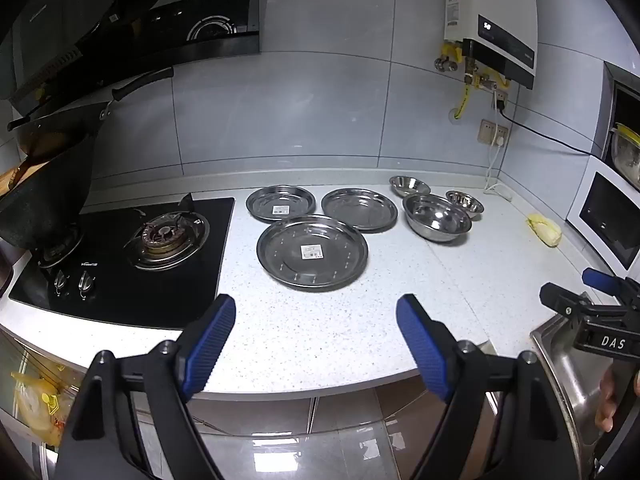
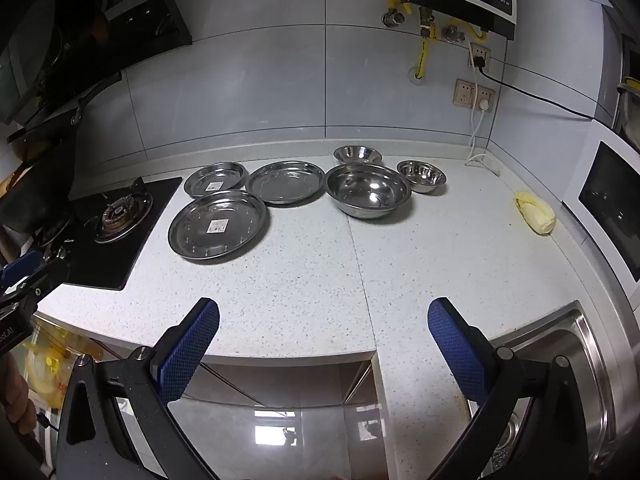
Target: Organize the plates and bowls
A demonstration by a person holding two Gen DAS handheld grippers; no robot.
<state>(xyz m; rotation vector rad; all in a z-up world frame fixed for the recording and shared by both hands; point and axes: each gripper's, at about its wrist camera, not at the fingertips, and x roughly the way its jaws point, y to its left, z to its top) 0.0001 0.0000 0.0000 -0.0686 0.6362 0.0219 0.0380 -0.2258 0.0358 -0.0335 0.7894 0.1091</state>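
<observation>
Three steel plates lie flat on the white counter: a large front plate (image 1: 312, 253) (image 2: 218, 226), a back-left plate (image 1: 281, 204) (image 2: 215, 179) and a back-right plate (image 1: 359, 209) (image 2: 285, 182). Right of them stand three steel bowls: a large bowl (image 1: 437, 217) (image 2: 368, 190) and two small ones (image 1: 409, 185) (image 1: 465, 201) (image 2: 357, 154) (image 2: 421, 176). My left gripper (image 1: 316, 308) is open and empty at the counter's front edge. My right gripper (image 2: 324, 310) is open and empty, also near the front edge, well short of the bowls.
A black gas hob (image 1: 132, 256) with a pan on it sits to the left. A steel sink (image 2: 560, 368) is at the front right. A yellow cloth (image 2: 534, 214) lies by the microwave (image 2: 612, 208). A water heater (image 1: 492, 16) hangs on the wall.
</observation>
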